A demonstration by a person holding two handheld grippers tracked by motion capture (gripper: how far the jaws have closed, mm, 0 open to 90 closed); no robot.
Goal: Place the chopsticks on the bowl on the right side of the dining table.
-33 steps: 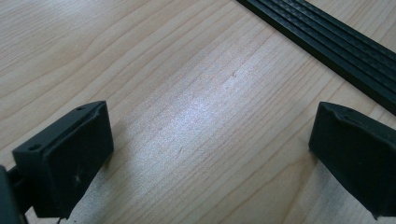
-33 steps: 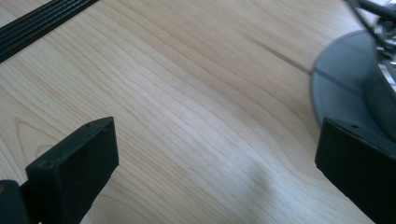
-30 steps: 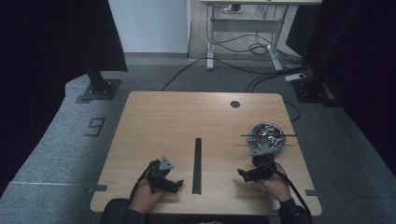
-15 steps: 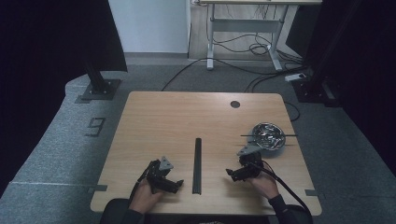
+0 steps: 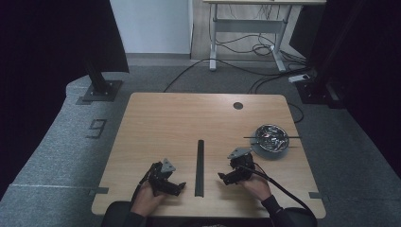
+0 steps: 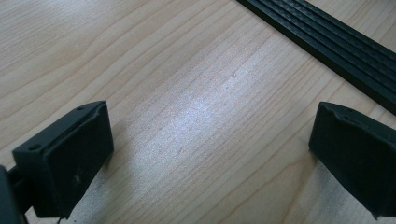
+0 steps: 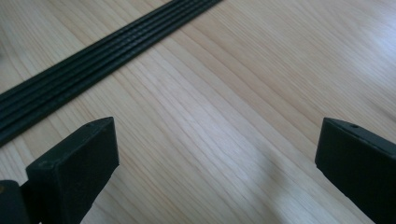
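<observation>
The pale wood-grained worktop [image 5: 165, 123] lay rectangular in the high view, with a round dark hole [image 5: 238, 105] near its far edge. A long black ribbed strip [image 5: 200, 166] ran down its middle; both gripper views caught its parallel grooves close up. The high view alone took in the shiny metal bowl [image 5: 270, 138], round, with a thin dark rod across it, near and beyond the right hand-held gripper [image 5: 226, 178]. That gripper's blunt black jaws stood wide apart, empty, just right of the strip. The left hand-held gripper [image 5: 177, 188] rested just left of it, likewise spread and empty.
</observation>
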